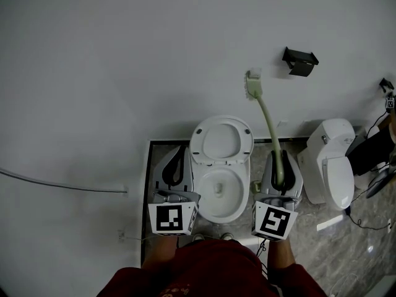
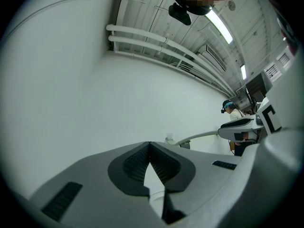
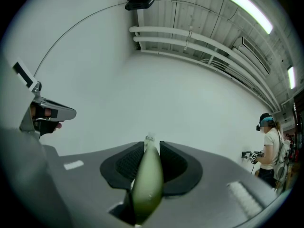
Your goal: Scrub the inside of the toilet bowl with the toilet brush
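A white toilet (image 1: pixel 220 193) stands below me with its lid (image 1: pixel 221 140) raised against the wall and the bowl open. My right gripper (image 1: pixel 279 158) is shut on the green handle of the toilet brush (image 1: pixel 266 115), right of the bowl. The brush points up toward the wall, its white head (image 1: pixel 253 83) high above the toilet. In the right gripper view the green handle (image 3: pixel 148 182) fills the gap between the pads. My left gripper (image 1: pixel 178 159) hangs left of the bowl, shut with nothing in it, its pad tips meeting (image 2: pixel 150 147).
A second white toilet (image 1: pixel 331 159) stands to the right. A black bracket (image 1: pixel 300 61) is fixed on the wall above it. A cable (image 1: pixel 62 184) runs along the wall at left. Another person (image 3: pixel 270 151) stands far right. My shoes (image 1: pixel 210 236) are at the bowl's front.
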A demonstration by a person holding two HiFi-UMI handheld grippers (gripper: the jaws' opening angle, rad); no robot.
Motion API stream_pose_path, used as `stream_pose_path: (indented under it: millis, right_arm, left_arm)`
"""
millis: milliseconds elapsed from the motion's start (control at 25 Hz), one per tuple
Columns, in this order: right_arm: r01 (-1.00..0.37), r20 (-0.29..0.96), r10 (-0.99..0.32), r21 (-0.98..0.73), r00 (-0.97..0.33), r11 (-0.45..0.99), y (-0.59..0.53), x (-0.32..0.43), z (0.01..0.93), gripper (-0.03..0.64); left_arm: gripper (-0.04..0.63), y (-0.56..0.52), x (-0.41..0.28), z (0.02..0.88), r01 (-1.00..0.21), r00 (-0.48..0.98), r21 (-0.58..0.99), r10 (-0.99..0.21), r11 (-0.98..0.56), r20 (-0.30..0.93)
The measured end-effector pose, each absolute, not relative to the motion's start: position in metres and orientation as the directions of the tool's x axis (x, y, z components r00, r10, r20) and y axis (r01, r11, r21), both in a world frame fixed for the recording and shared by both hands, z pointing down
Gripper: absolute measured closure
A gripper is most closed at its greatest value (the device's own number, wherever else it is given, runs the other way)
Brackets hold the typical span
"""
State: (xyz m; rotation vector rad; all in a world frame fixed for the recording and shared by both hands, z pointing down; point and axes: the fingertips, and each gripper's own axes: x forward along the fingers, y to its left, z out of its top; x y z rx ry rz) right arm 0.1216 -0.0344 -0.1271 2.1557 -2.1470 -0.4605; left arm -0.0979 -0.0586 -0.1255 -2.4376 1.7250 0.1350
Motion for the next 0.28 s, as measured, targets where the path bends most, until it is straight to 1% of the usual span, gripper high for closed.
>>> stream_pose_path:
  millis: [280]
  right_arm:
    - [-0.967,-0.156,-0.987,0.253,-0.020,-0.020,-0.0374,0.1228,-0.1259,0.503]
  left_arm:
    - [0.589,-0.0605,-0.1010,-0.1272,-0.945,0.325,-0.084,-0.933,-0.315,-0.155]
